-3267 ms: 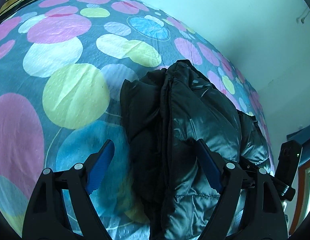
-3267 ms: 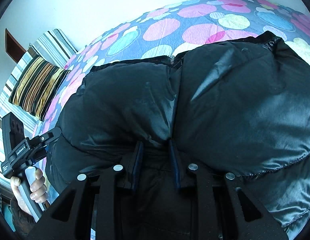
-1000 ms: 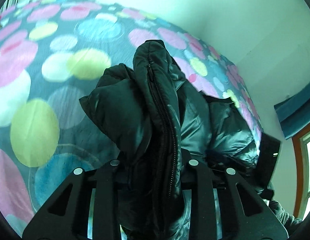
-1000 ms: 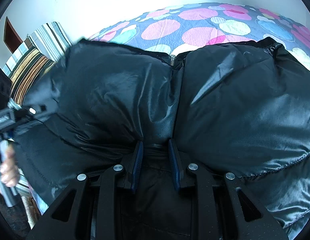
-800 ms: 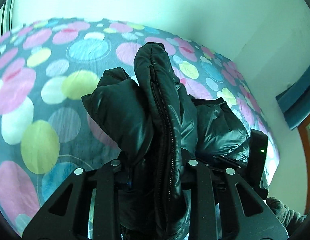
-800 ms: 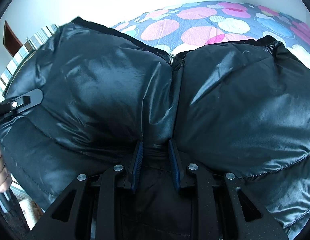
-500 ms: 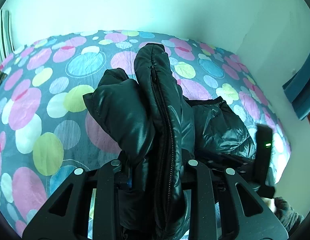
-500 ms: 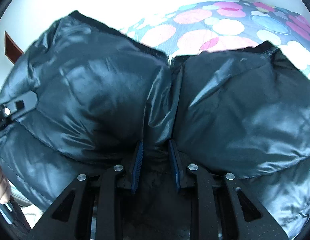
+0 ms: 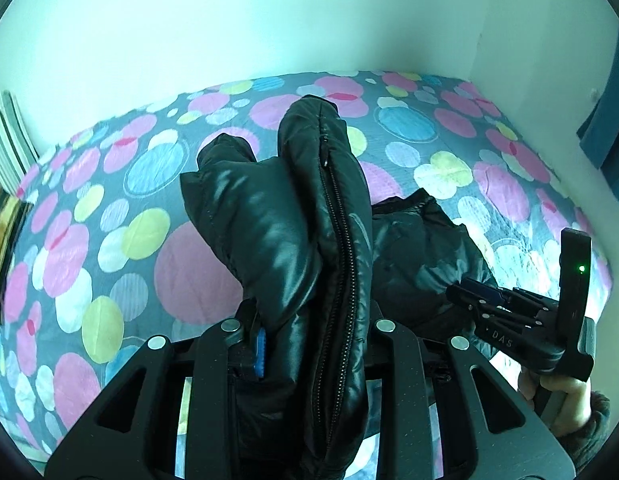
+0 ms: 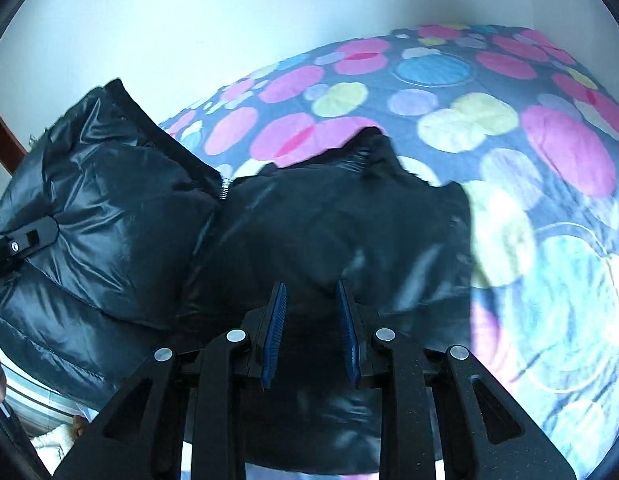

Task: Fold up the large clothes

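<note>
Both the left gripper [image 9: 309, 340] and right gripper [image 10: 311, 332] clench the glossy, quilted black jacket [image 9: 277, 232].

**Right gripper clamped on the black puffer jacket**

The right gripper [image 10: 311, 332] has its blue-padded jaws closed on a fold of the shiny black puffer jacket [image 10: 329, 232], which bulges up ahead of them. The jacket's zipper end [image 10: 224, 191] shows at its upper left. Left of the jacket, the left gripper [image 10: 19, 242] touches its quilted panel. Beyond the jacket spreads the bed's polka-dot sheet [image 10: 509, 120].

Glossy black jacket [image 9: 269, 240]; grey bedspread [image 9: 109, 240], multicoloured circles.
</note>
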{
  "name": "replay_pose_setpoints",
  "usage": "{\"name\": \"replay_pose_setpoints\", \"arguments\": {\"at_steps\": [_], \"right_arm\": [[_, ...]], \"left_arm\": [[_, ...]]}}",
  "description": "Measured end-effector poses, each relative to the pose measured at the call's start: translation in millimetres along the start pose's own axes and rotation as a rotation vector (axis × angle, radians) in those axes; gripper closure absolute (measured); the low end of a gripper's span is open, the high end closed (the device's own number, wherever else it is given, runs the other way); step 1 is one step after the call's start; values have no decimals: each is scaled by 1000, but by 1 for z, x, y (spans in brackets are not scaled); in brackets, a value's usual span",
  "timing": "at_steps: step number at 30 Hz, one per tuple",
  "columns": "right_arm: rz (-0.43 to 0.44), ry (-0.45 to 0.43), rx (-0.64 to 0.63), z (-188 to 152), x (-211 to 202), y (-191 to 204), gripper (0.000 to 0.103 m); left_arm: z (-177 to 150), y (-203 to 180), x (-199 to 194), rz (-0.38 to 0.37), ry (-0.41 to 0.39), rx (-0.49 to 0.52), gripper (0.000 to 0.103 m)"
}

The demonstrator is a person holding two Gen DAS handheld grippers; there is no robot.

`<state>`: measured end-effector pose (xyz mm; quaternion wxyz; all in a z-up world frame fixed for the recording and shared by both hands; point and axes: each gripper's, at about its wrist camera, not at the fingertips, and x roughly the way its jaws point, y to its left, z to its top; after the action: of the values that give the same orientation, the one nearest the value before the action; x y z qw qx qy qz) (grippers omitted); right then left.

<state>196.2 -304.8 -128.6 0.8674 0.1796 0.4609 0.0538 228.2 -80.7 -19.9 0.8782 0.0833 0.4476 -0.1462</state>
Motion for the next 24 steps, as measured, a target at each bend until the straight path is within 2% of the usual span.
{"name": "replay_pose_setpoints", "arguments": {"at_steps": [10, 18, 24], "right_arm": [[-102, -27, -50, -4, -25, -35, 75], [-232, -41, -43, -9, -36, -81, 75], [-293, -39, -32, -18, -40, -101, 75]], "left_arm": [[5, -89, 20, 89, 15, 130, 74], [-1, -133, 43, 139, 36, 189, 73], [-3, -158, 56, 180, 42, 232, 73]]}}
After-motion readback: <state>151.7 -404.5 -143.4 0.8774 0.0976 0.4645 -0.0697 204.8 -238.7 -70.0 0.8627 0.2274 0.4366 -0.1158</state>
